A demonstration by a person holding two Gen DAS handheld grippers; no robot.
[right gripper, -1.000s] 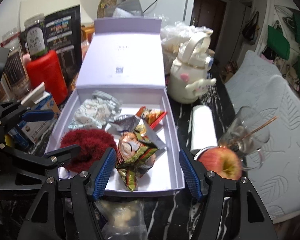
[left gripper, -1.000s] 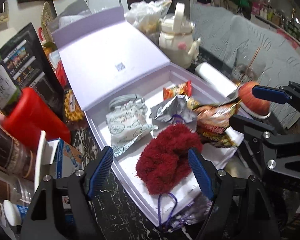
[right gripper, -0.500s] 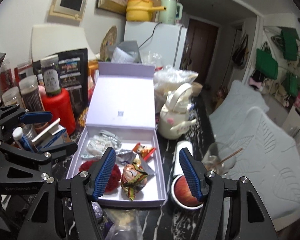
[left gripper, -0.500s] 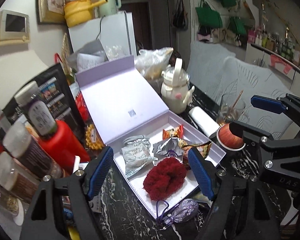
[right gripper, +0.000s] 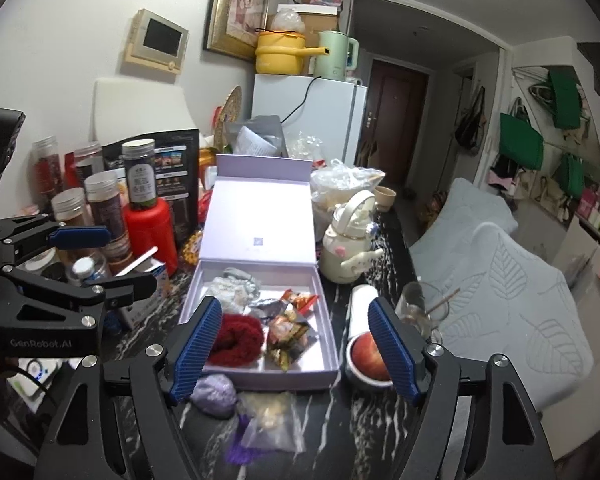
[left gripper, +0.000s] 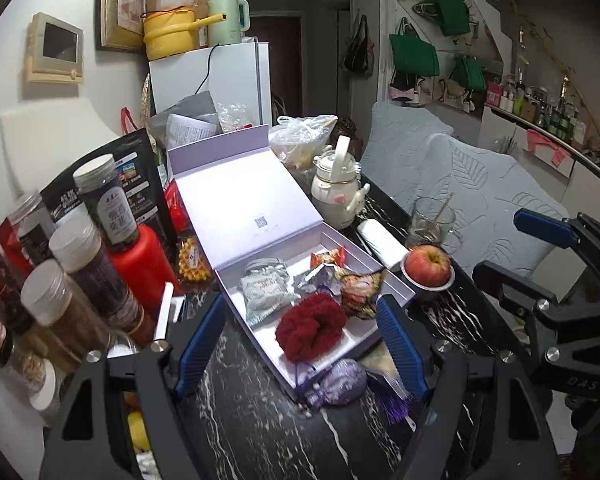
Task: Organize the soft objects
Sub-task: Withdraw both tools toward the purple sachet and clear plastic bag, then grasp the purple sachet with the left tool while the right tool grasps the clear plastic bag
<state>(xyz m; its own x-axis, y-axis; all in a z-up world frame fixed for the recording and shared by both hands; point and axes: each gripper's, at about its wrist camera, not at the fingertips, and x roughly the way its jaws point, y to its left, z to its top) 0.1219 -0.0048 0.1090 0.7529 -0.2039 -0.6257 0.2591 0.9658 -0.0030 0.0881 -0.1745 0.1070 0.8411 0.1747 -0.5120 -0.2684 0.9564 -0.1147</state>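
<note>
black white-veined marble tabletop (right gripper: 364, 432), cluttered; open lilac cardboard box (right gripper: 259, 378) near front edge; white fridge (right gripper: 320, 116) behind. left gripper (left gripper: 300, 344) wide & empty, right gripper (right gripper: 291, 344) opening, empty.

The left gripper (left gripper: 300, 344), black with blue ribbed pads, is held wide apart, nothing between its fingers. Beside it, the matching right gripper (right gripper: 291, 348) is opening, likewise empty, both angled downward.

Fuzzy red scrunchie (left gripper: 311, 327) and crinkly foil snack packets (left gripper: 358, 286) lie in a matt lilac cardboard box (left gripper: 396, 286) on glossy black marble table (left gripper: 259, 420).
</note>
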